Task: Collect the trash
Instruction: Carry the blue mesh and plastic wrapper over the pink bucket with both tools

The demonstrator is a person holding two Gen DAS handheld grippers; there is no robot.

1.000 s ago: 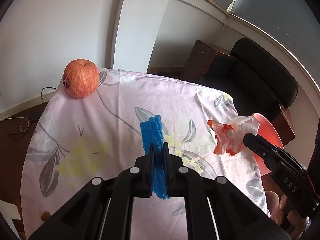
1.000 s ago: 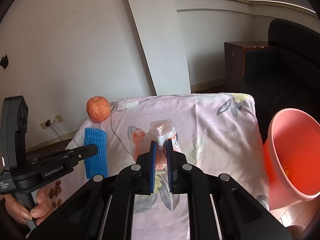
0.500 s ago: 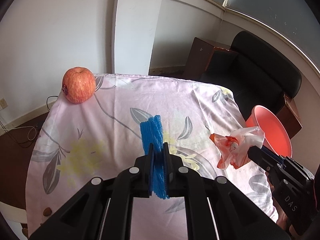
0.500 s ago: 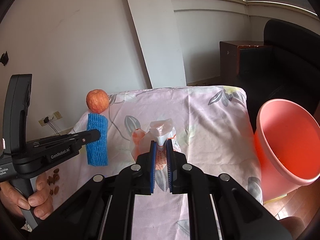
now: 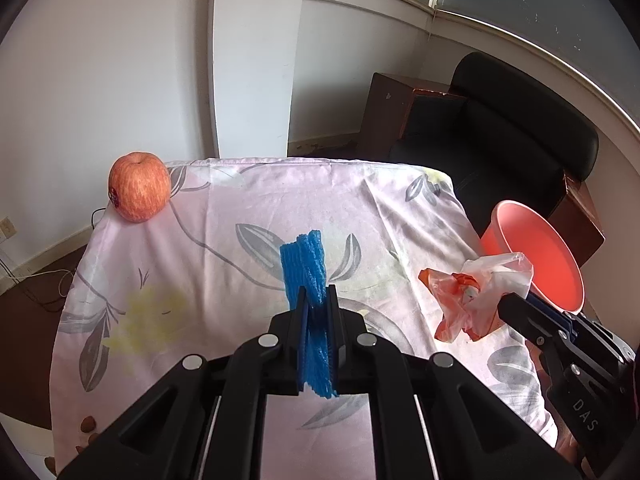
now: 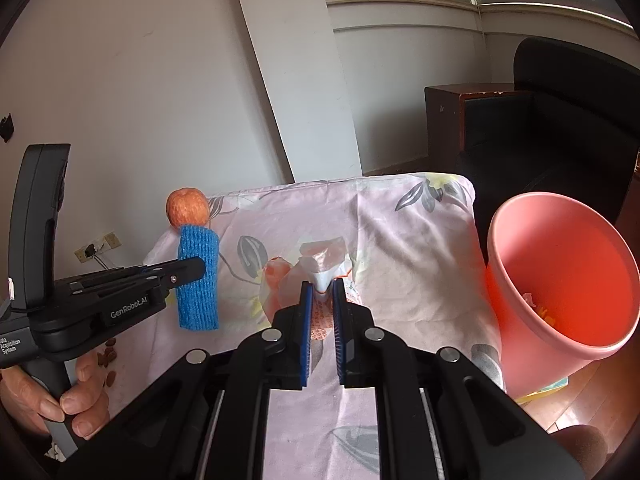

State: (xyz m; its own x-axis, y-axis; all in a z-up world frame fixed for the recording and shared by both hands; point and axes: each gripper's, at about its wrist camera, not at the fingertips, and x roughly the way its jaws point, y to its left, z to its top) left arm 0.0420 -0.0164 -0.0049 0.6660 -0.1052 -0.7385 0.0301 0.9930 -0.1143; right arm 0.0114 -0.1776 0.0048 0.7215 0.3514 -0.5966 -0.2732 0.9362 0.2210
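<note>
both hand-held grippers [image 5: 316, 300] [image 6: 323, 288] nearer pink bin [image 6: 560, 280], loads still clamped.

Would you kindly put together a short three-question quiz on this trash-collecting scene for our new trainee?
1. True or false: the left gripper is shut on the blue foam net.
2. What does the right gripper hold?
A. the apple
B. the crumpled plastic bag
C. nothing
3. Fill in: the pink bin stands beside the table's ____ edge, as the right wrist view shows it.

Key
1. True: the net is clamped between the jaws and hangs above the floral tablecloth.
2. B: the bag is pinched between the blue pads; the apple sits untouched at the far left corner.
3. Right.
</note>
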